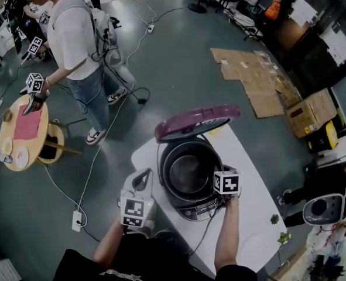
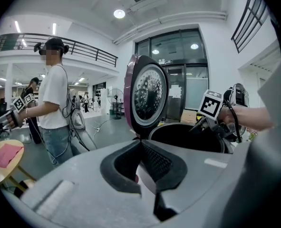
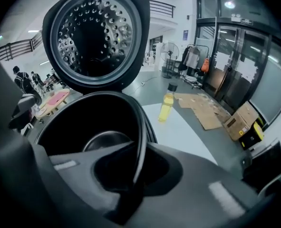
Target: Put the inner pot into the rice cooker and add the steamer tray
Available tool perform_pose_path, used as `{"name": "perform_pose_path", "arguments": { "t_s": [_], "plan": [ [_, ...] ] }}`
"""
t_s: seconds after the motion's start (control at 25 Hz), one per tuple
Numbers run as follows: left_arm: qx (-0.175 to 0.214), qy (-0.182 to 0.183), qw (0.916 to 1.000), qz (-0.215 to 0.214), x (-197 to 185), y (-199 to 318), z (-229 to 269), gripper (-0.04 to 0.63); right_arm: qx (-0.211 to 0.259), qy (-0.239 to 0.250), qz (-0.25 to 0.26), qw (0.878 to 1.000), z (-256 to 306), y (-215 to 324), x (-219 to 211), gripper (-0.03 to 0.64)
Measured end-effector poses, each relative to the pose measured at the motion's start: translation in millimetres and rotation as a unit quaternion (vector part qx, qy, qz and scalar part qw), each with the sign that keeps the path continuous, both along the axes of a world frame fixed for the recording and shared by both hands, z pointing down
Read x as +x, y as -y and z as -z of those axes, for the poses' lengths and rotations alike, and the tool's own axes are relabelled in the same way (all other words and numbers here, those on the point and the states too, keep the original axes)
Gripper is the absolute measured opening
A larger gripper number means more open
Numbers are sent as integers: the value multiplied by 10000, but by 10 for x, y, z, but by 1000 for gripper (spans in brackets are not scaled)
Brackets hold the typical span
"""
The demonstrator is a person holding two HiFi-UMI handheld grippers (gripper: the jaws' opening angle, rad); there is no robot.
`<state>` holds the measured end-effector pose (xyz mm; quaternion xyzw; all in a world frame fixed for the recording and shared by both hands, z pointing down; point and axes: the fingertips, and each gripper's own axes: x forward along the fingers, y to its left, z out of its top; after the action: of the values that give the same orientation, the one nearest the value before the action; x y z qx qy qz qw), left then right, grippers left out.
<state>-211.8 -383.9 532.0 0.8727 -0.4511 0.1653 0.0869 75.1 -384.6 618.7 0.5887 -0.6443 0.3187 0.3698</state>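
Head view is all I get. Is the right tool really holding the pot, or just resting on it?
Observer: Holding it. The right gripper view shows the right tool shut on the thin rim of the inner pot.
Operator: What's under the purple lid?
Observer: A round metal plate full of little holes. Both gripper views show it.
Operator: Is the left tool open?
Observer: No, the left gripper view shows it shut.

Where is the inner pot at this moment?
Head view, centre: the inner pot sits inside the rice cooker on the table, with the right gripper shut on its right rim.
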Motion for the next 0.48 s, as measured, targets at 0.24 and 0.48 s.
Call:
{"name": "perform_pose_path", "arguments": {
  "t_s": [0.24, 0.48],
  "plan": [
    [-8, -11, 9999, -118, 12, 11, -31, 11, 3, -76, 85, 9999, -1, 0, -13, 15],
    [-23, -21, 9998, -206, 14, 33, -39, 11, 50, 208, -19, 9998, 15, 7, -19, 49]
  ]
}}
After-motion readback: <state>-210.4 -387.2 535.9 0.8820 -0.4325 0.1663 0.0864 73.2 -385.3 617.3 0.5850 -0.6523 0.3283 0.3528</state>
